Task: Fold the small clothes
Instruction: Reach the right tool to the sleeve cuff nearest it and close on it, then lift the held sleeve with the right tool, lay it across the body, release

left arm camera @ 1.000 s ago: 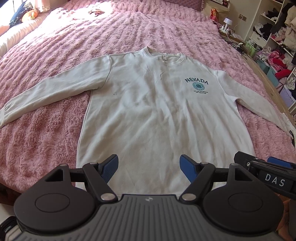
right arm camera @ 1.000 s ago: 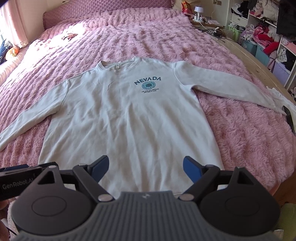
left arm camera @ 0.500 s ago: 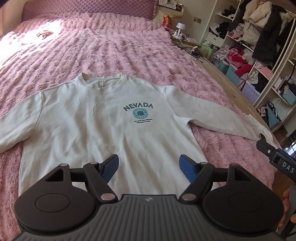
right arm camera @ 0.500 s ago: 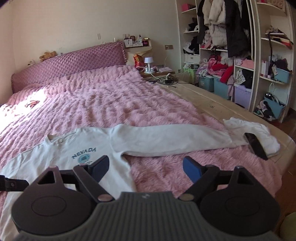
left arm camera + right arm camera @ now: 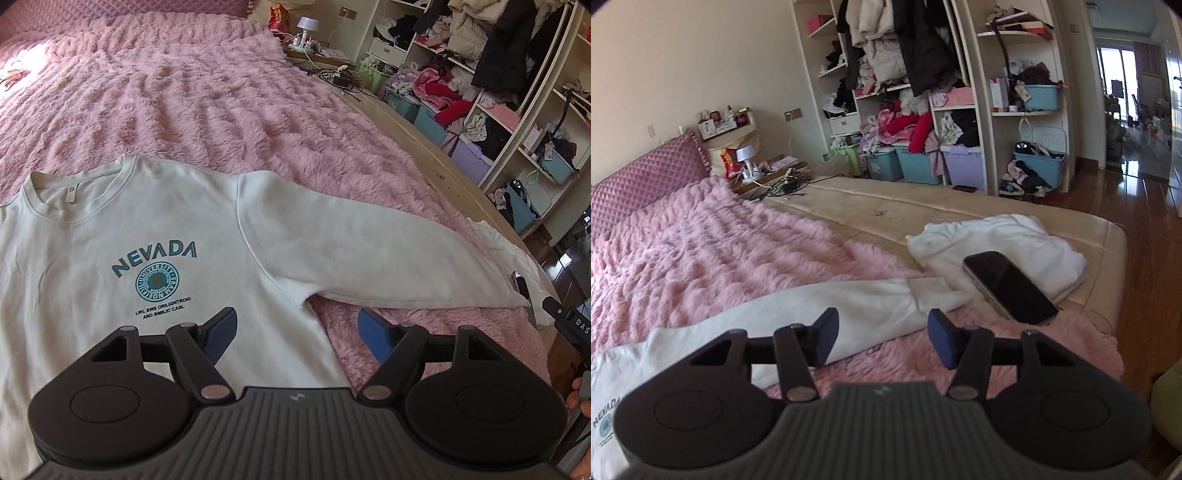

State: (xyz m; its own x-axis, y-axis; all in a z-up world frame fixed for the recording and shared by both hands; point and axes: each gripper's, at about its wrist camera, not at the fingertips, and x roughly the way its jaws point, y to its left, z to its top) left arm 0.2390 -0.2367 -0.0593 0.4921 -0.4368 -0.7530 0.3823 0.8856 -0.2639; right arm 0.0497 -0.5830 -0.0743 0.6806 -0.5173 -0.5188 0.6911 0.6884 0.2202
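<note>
A white sweatshirt (image 5: 155, 258) is spread flat on the pink blanket (image 5: 184, 103) of the bed. The left tongs (image 5: 297, 332) are held wide open over the shirt's side, just below its armpit, and nothing is gripped. The right tongs (image 5: 882, 338) are closing, with the sleeve (image 5: 820, 310) just ahead of them but not pinched. A dark phone (image 5: 1008, 286) lies on a folded white cloth (image 5: 1015, 240) beyond the right tongs.
</note>
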